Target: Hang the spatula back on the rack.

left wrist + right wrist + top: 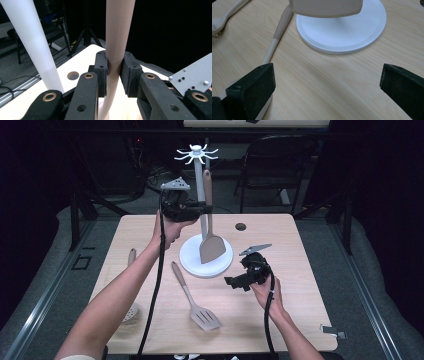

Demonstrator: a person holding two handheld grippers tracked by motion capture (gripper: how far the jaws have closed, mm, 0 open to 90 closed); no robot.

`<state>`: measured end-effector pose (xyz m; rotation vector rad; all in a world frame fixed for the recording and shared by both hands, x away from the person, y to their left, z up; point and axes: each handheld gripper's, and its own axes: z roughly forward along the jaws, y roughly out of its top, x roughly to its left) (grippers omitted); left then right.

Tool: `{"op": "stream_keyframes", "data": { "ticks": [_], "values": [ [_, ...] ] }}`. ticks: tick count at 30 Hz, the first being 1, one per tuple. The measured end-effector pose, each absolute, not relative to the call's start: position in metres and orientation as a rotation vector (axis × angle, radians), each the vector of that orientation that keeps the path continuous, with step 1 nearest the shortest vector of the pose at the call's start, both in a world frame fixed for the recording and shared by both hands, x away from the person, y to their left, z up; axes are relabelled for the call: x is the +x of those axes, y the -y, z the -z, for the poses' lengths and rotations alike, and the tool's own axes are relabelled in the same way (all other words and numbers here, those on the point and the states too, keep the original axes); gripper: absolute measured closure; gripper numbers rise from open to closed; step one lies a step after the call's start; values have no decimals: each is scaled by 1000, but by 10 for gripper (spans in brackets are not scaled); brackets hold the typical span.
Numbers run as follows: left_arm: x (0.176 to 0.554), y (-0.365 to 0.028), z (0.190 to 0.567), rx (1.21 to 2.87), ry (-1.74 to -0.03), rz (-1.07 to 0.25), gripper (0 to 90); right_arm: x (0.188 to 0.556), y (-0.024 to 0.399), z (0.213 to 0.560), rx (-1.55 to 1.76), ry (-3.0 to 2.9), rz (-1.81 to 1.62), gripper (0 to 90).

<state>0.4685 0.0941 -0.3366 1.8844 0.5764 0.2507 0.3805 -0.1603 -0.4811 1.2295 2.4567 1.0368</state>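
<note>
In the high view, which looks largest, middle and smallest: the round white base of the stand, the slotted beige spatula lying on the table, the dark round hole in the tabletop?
1. Slotted beige spatula, longest
2. Round white base, slightly shorter across
3. Dark round hole, clearly smallest

A beige slotted plastic turner (195, 300) lies on the pale wooden table (300, 270), near a beige perforated skimmer (131, 312).
</note>
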Motion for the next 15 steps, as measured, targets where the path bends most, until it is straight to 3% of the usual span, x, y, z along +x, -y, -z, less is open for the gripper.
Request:
{"op": "stream_keyframes", "data": {
  "ticks": [15],
  "values": [
    [476,-97,322,1855,-577,-249,764,379,158,481,1219,-2461,-1038,0]
  ]
}}
